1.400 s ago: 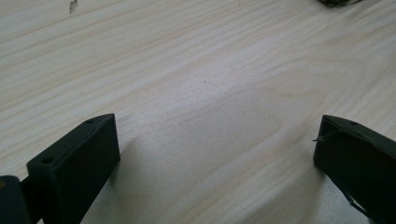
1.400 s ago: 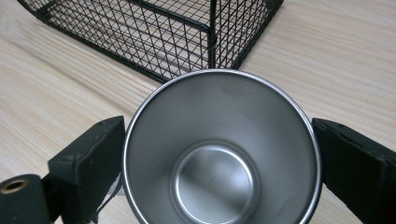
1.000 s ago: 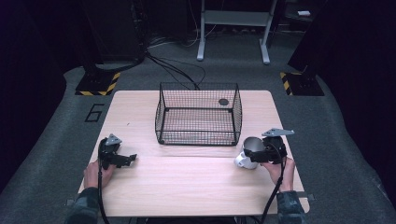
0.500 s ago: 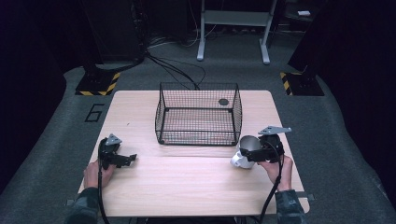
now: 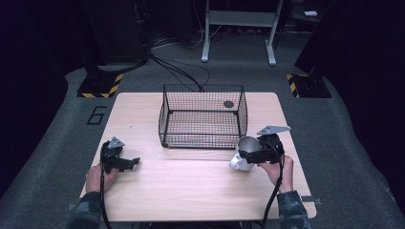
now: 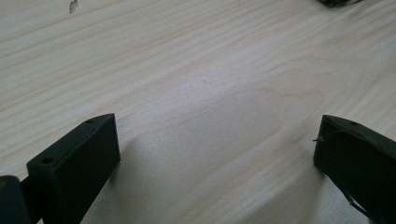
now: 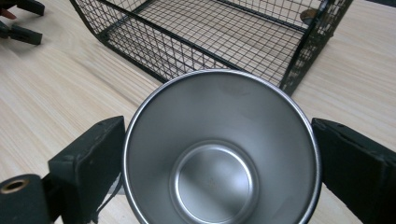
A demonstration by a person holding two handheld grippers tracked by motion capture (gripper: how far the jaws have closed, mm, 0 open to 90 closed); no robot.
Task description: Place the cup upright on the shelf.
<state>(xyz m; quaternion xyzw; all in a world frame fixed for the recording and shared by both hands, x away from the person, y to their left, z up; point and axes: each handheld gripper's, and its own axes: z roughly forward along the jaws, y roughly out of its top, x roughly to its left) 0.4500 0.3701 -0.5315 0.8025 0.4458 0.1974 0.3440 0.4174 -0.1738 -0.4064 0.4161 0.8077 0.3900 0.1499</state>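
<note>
A shiny steel cup (image 5: 237, 162) is held between the jaws of my right gripper (image 5: 244, 153) at the right of the wooden table (image 5: 191, 191), just in front of the right front corner of a black wire basket (image 5: 200, 129). In the right gripper view the cup (image 7: 210, 177) shows its empty inside, with both jaws of the right gripper (image 7: 218, 140) pressed on its rim; the basket (image 7: 210, 32) lies just beyond. My left gripper (image 5: 133, 162) rests open on the table at the front left. Bare wood lies between the jaws of the left gripper (image 6: 217, 140).
A small dark round thing (image 5: 229, 104) shows at the basket's back right. The table stands on grey carpet, with cables (image 5: 176, 69) and a metal stand (image 5: 239, 28) on the floor behind. Bare wood stretches between my two hands.
My right gripper has carried the cup a little to the left, closer to the basket's corner. The left gripper has stayed where it was.
</note>
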